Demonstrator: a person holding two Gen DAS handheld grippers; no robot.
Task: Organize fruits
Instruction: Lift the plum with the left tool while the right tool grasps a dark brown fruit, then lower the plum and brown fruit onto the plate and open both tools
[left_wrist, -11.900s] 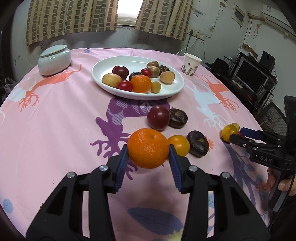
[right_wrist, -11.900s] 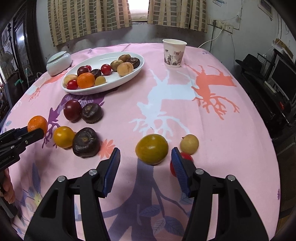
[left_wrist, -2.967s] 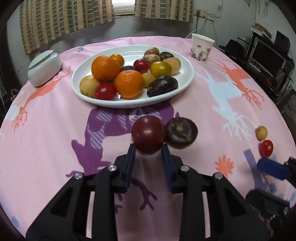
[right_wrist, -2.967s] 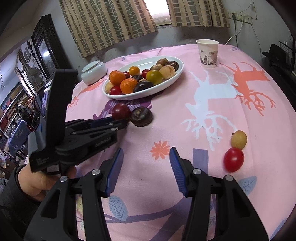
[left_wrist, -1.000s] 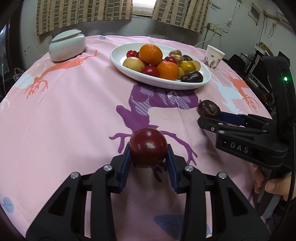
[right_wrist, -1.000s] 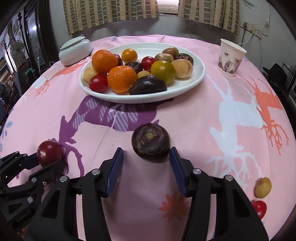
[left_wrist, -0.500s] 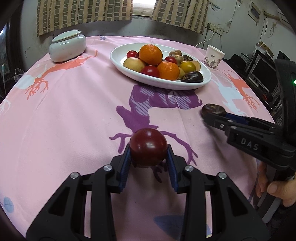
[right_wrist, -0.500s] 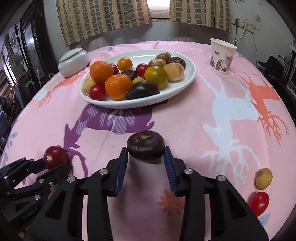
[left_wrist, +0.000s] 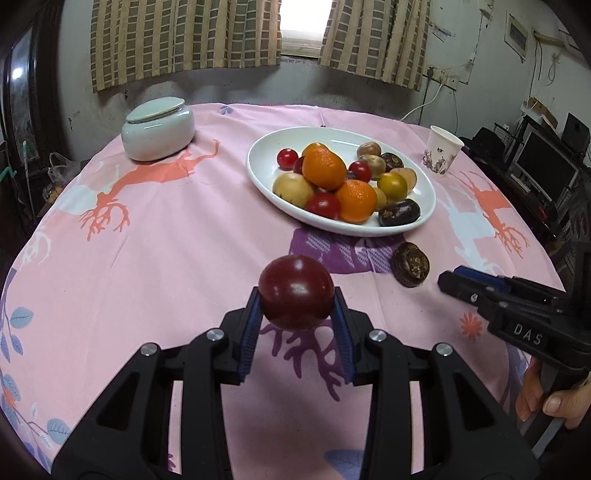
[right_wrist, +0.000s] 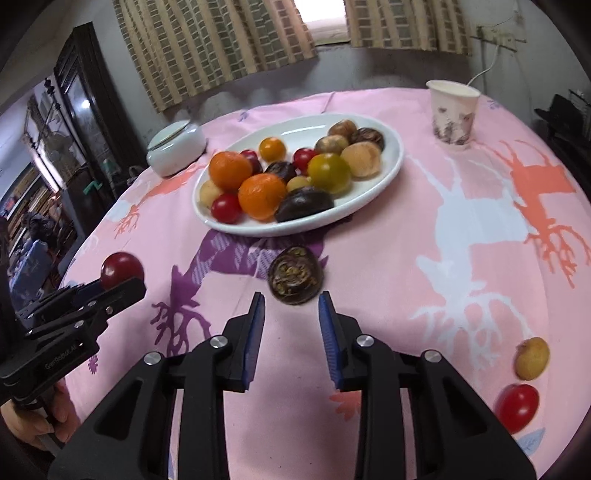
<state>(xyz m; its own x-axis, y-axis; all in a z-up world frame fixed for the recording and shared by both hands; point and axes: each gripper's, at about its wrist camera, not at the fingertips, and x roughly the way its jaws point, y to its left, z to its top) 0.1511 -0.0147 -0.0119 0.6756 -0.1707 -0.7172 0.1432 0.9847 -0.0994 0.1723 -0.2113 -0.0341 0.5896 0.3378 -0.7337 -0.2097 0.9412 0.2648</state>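
Gripping a plum (left_wrist: 295, 286) are the left gripper's (left_wrist: 296, 308) jaws; the right gripper's (right_wrist: 291, 306) have just closed empty.

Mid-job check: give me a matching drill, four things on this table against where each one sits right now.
Things:
1. dark red round fruit
2. dark brown wrinkled fruit
3. green-yellow round fruit
4. patterned paper cup

Places:
A. on the white oval plate
B. clamped in the left tool
C. upright on the pink cloth, beyond the plate
D. lying on the cloth just ahead of the right tool

Pairs: 1-B, 2-D, 3-A, 4-C
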